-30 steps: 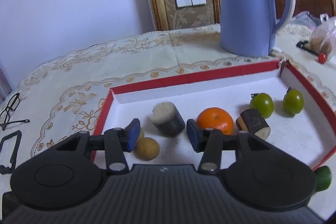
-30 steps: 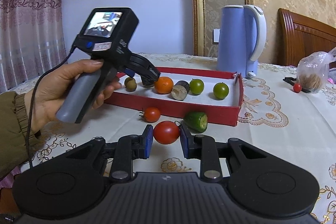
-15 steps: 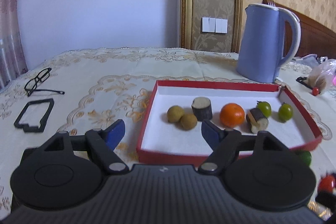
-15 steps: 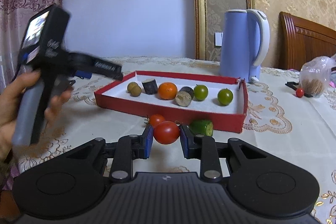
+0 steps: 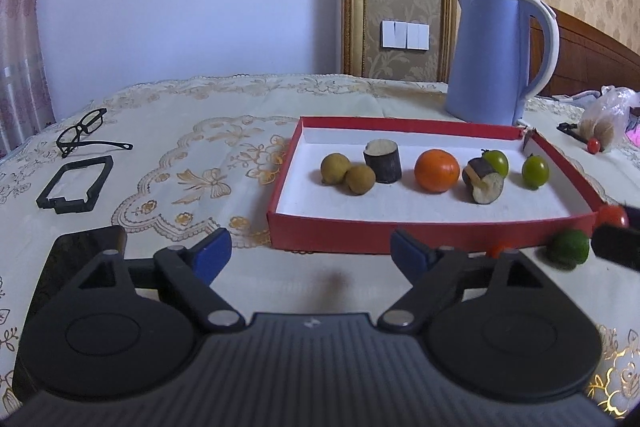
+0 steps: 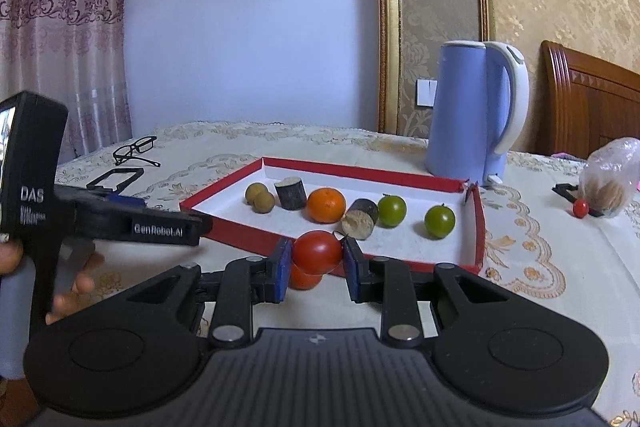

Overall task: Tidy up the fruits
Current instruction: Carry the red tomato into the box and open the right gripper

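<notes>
A red tray [image 5: 328, 237] with a white floor holds two brown longans [image 5: 336, 169], an orange [image 5: 436, 171], two dark cut pieces [image 5: 382, 161] and two green fruits [image 5: 535, 169]. My left gripper [image 5: 310, 253] hangs in front of the tray's near wall, its jaws opening wide with nothing between them. My right gripper [image 6: 316, 261] is shut on a red tomato [image 6: 317, 251], held just before the tray's front wall. Below it on the cloth lies a second red tomato [image 6: 304, 279]. A green cut piece [image 5: 568, 247] lies outside the tray's right corner.
A blue kettle [image 5: 492, 59] stands behind the tray. Glasses [image 5: 84, 135] and a black frame [image 5: 76, 183] lie at the left. A plastic bag [image 6: 610, 175] and a small red fruit [image 6: 580, 207] sit at the right. A hand [image 6: 76, 283] holds the left gripper.
The left gripper drew back out of the tray and its jaws spread wide. The right gripper carried the tomato up and closer to the tray's front wall.
</notes>
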### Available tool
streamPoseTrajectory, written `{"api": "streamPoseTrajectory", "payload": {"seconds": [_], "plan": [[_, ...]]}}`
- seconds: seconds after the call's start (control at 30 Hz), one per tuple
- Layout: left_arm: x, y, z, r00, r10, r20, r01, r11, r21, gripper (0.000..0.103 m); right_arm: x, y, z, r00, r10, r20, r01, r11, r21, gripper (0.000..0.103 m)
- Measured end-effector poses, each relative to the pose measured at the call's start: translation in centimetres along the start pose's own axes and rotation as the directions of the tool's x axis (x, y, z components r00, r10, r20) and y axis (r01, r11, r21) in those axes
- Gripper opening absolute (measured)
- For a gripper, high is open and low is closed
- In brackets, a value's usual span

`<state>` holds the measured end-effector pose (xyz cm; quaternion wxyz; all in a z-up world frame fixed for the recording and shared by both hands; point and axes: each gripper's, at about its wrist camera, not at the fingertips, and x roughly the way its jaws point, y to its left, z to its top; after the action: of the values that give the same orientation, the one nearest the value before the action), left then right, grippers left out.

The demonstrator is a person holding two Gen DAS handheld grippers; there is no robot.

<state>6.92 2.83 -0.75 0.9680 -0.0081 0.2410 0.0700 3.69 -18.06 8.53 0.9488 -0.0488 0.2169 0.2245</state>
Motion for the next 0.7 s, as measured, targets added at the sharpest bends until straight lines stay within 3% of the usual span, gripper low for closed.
{"api": "streamPoseTrajectory", "payload": {"seconds": [0.3,0.7], "plan": [[-0.2,-0.3,-0.2,1.0,-0.015,-0.005,0.015,1.0,0.011,0.087,1.5,-0.8,2.0,0.999,-0.027,0.018,0.027,1.0,-0.011,0.027],[0.0,-0.5,-0.4,1.0,-0.009,-0.009,0.01,1.0,0.028,0.09,8.7,-3.7,5.6,0.995,-0.092,-0.032,0.094,0.994,0.064,0.027]]}}
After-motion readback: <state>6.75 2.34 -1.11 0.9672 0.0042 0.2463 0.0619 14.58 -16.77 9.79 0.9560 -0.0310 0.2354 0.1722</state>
